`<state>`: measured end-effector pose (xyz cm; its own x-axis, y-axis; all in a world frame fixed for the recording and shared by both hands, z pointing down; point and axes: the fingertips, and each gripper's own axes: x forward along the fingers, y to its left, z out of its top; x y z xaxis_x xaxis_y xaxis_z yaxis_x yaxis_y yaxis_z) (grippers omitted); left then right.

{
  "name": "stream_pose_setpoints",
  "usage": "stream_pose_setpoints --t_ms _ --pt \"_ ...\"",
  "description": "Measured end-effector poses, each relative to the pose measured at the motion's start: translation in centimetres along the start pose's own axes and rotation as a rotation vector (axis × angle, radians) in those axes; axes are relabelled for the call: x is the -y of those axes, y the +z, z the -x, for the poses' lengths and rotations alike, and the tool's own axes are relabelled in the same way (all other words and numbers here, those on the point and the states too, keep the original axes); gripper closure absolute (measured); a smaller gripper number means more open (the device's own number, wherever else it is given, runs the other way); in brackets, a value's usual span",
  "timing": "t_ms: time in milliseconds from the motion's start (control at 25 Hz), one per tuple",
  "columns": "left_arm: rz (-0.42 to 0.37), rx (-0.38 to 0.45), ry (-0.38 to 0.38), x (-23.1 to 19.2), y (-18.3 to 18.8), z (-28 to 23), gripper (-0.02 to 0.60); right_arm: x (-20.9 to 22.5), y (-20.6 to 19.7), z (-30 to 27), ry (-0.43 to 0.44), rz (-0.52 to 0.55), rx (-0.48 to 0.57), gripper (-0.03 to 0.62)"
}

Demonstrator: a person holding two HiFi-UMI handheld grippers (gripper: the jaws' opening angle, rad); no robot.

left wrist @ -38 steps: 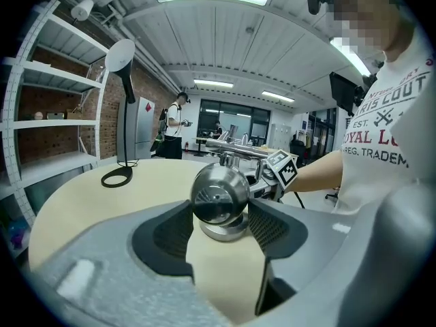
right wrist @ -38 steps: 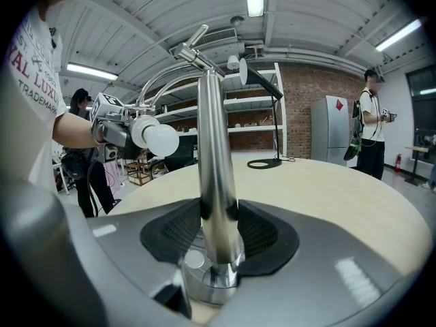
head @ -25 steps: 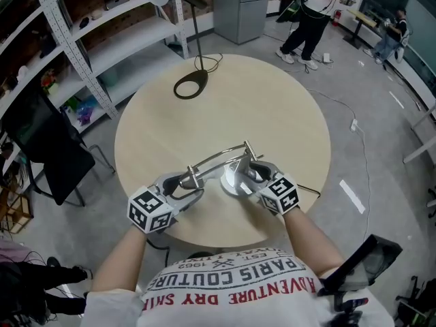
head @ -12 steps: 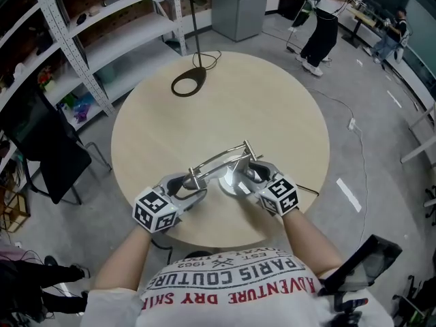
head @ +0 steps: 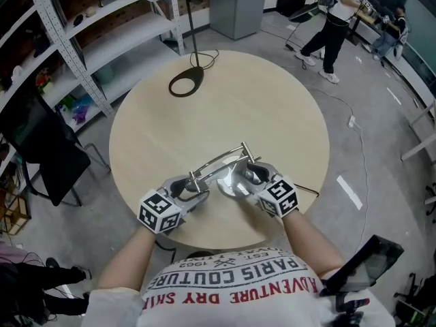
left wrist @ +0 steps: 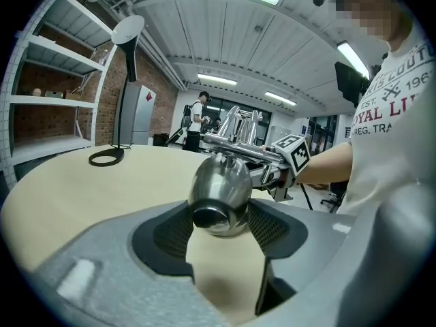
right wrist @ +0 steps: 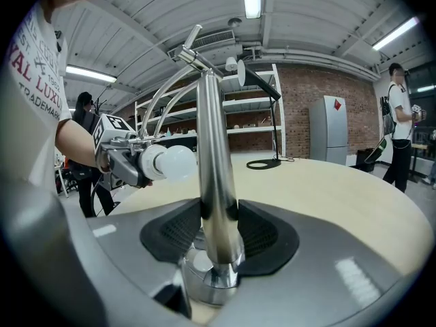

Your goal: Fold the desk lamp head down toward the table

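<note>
A chrome desk lamp (head: 219, 159) stands near the front edge of the round table (head: 231, 107). Its curved arm bends over to the left, with the lamp head (left wrist: 219, 195) low above the tabletop. My left gripper (head: 191, 185) is shut on that chrome head (head: 193, 180). My right gripper (head: 244, 173) is shut on the upright post (right wrist: 215, 182) just above the round base (head: 231, 182). In the right gripper view the white bulb (right wrist: 174, 162) sticks out of the head, next to the left gripper (right wrist: 127, 163).
A black lamp with a ring base (head: 187, 84) and thin pole stands at the table's far side, its cable beside it. Metal shelving (head: 75, 39) lines the left. A black chair (head: 41, 148) sits left of the table. A person (head: 335, 26) walks at the back right.
My left gripper has shifted slightly right and nearer with the lamp head in it. The right gripper has stayed on the post. The person at the back has walked on.
</note>
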<state>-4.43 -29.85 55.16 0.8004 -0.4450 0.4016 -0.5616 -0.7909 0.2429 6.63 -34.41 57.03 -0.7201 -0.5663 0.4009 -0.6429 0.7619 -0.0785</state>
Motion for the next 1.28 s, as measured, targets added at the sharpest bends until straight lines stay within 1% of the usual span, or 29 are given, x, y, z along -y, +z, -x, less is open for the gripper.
stream_pose_setpoints --t_ms 400,600,720,1000,1160,1280 --pt "0.006 -0.008 -0.004 -0.4 -0.7 -1.3 0.33 -0.1 0.2 -0.2 0.002 -0.006 0.004 0.425" --pt "0.006 -0.015 0.012 -0.5 -0.7 -1.2 0.33 -0.4 0.6 -0.4 0.013 -0.005 0.002 0.424" --pt "0.007 -0.021 0.015 -0.2 -0.8 -1.5 0.33 -0.5 1.2 0.0 0.002 -0.01 0.012 0.424" --pt "0.011 -0.042 0.014 -0.5 -0.9 -2.1 0.33 -0.3 0.8 -0.2 0.007 -0.009 -0.01 0.424" --pt "0.002 -0.05 0.021 -0.7 -1.3 -2.5 0.328 -0.1 1.1 -0.3 -0.014 -0.008 -0.005 0.424" --pt "0.007 -0.078 0.031 -1.1 -2.1 -2.4 0.328 -0.2 0.8 -0.6 -0.008 -0.013 -0.018 0.425"
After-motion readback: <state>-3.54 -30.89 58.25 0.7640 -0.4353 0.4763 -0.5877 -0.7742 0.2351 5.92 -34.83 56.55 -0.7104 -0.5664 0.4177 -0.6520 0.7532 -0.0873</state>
